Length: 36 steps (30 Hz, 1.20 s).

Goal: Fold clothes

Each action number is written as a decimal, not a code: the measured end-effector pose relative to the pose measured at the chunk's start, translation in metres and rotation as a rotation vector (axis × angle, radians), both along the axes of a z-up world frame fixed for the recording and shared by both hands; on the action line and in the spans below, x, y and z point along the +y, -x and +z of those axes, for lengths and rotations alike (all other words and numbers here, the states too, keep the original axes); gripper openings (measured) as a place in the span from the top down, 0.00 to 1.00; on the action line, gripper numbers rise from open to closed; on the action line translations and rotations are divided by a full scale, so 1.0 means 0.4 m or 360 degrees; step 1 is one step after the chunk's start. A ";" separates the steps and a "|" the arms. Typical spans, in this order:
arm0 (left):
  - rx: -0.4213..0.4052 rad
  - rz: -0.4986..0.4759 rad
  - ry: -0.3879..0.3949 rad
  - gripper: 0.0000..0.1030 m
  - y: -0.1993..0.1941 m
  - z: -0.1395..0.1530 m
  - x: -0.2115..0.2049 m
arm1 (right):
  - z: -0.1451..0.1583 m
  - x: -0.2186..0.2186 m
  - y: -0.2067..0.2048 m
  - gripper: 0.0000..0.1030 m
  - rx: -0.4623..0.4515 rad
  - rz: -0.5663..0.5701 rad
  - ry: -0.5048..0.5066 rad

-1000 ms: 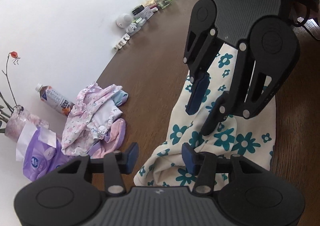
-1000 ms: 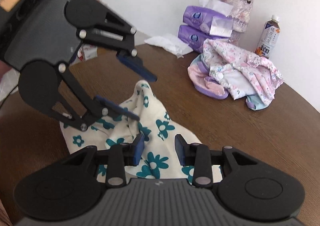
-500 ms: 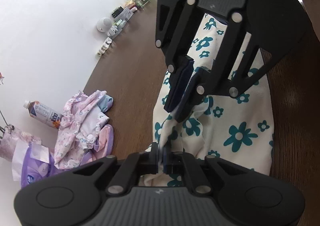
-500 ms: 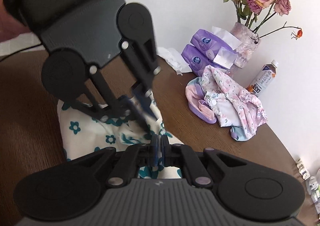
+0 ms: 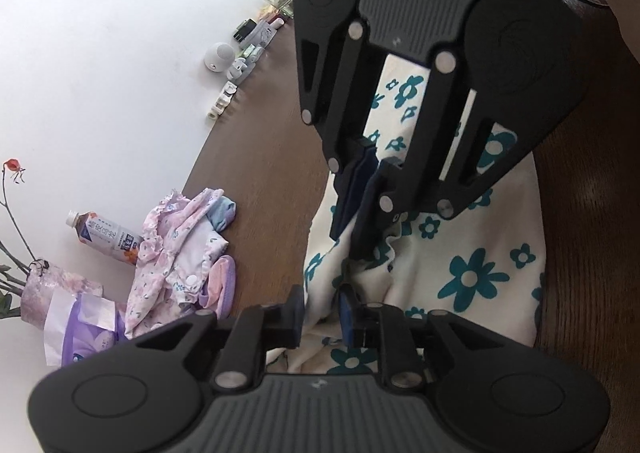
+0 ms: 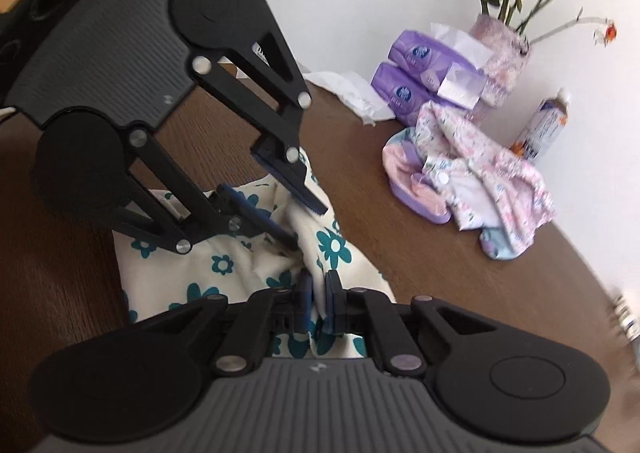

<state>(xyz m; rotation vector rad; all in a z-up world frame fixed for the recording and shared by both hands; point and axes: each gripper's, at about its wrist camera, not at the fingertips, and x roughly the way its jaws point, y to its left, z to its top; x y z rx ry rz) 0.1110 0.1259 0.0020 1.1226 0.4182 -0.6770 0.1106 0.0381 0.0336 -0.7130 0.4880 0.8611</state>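
Over the table [image 6: 460,269], right tool [image 6: 317,295] pinches floral cloth [image 6: 240,273].

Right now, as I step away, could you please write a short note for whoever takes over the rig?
Left gripper: jaws apart, with a ridge of the floral garment between them, not clamped.
Right gripper: jaws shut on a raised fold of the same garment.
Things: the floral garment lies bunched on the brown table. The pink clothes pile sits apart, nearer the wall, with no gripper on it.
Done: no neat fold shows yet.
Left: fold the floral garment, then probably the pink pile.
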 end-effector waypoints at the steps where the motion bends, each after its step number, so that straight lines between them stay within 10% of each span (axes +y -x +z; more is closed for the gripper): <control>1: 0.0003 0.0008 -0.0009 0.94 -0.001 -0.003 0.000 | 0.000 0.001 0.007 0.94 -0.0035 0.0010 0.0007; 12: -0.0012 0.0123 0.0072 0.91 0.019 -0.006 0.011 | 0.025 -0.034 -0.039 0.91 0.0226 -0.0073 -0.0120; 36: -0.0121 0.0239 0.0137 0.90 0.058 -0.027 -0.001 | 0.000 -0.043 -0.039 0.92 0.0300 -0.0186 -0.0193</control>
